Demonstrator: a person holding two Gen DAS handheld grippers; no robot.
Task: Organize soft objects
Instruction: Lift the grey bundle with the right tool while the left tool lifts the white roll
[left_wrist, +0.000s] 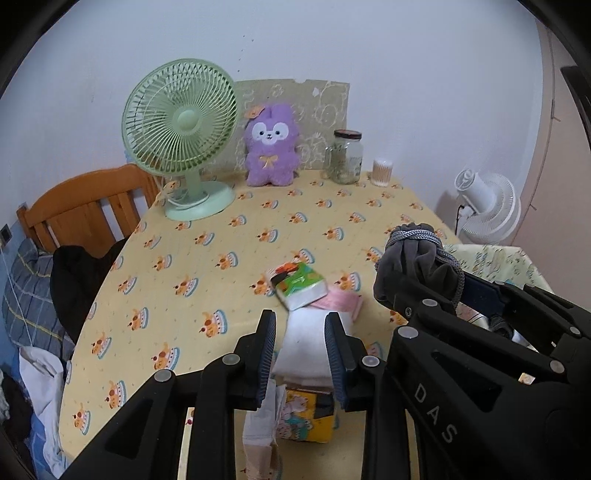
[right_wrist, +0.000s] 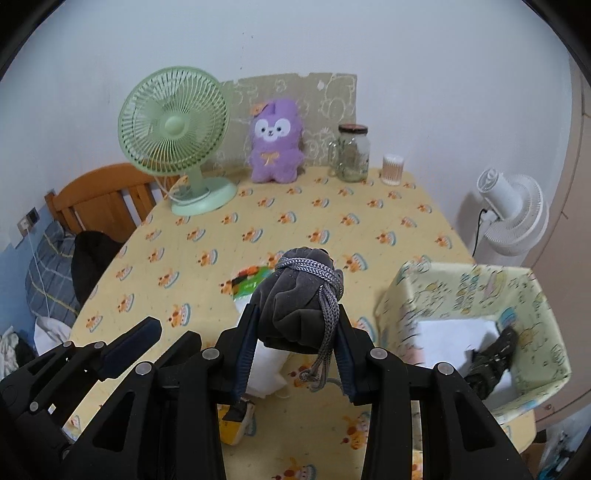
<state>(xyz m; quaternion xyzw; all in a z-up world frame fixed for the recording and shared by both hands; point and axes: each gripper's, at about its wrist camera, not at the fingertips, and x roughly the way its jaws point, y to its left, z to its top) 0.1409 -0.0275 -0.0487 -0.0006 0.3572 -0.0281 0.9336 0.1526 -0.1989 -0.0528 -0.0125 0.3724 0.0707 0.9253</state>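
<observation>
Nearest to us, the right gripper (right_wrist: 295, 354) has its fingers pinching a grey drawstring pouch (right_wrist: 295, 306), cord wound round its gathered neck and a tail of cord hanging down between the fingers. Beside it, the left gripper (left_wrist: 300, 354) holds nothing; its fingers stand drawn in to a narrow gap, above a folded white cloth (left_wrist: 304, 350) that lies on the surface (left_wrist: 184, 266), which wears a yellow cloth printed with small cakes.

Just past the white cloth lie a pink folded cloth (left_wrist: 341, 303) and a green tissue packet (left_wrist: 301, 286), the packet overlapping both. At the near edge sits a yellow printed box (left_wrist: 308, 417) (we cannot tell what is in it).

To the right, a fabric-lined basket (right_wrist: 417, 291) stands open. In it we see a white folded item (right_wrist: 454, 339) and a dark bundle (right_wrist: 493, 360) against the right wall.

At the far edge, left to right: a green desk fan (right_wrist: 175, 140), a purple plush rabbit (right_wrist: 275, 144), a lidded glass jar (right_wrist: 352, 153) whose contents are unclear, and a small tub of cotton swabs (right_wrist: 392, 169). A white fan (right_wrist: 513, 218) stands beyond the surface on the right.
</observation>
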